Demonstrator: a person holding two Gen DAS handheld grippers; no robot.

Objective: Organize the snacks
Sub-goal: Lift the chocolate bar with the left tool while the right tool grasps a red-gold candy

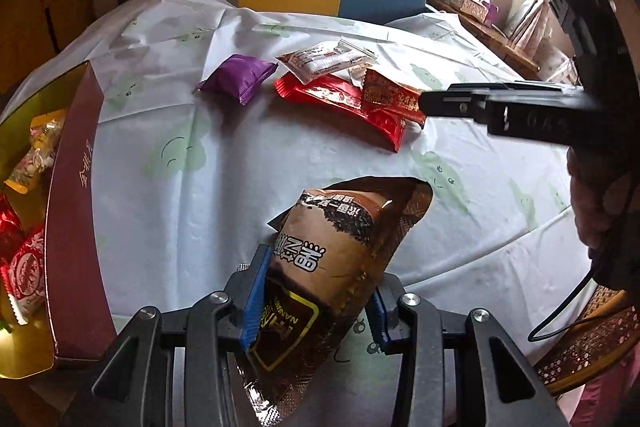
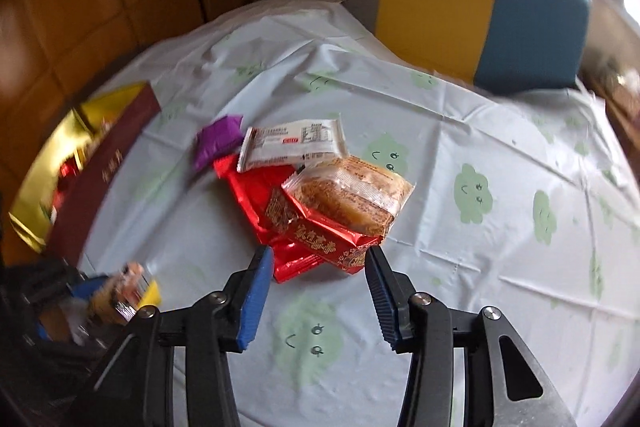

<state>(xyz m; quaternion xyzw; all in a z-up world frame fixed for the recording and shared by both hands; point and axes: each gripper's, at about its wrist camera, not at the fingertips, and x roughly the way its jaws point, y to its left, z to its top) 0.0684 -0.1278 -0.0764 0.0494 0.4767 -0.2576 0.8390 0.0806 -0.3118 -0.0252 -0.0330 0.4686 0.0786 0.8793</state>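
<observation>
Landmark: maroon gift box (image 1: 72,211), open, gold-lined, snacks already inside.
Brown pouch (image 1: 340,267): clamped in the left gripper (image 1: 316,303) just right of the box, clear of the tablecloth (image 1: 200,207).
Right gripper (image 2: 320,291): jaws apart, empty, at the near edge of the pile.
Pile: red wrappers (image 2: 276,211), clear cake pack (image 2: 352,195), white packet (image 2: 292,143), purple packet (image 2: 218,143), well right of the box.
Handling: likely light, crinkly, slippery film; cake crushable. Pinch sealed edges, not the middle.
</observation>
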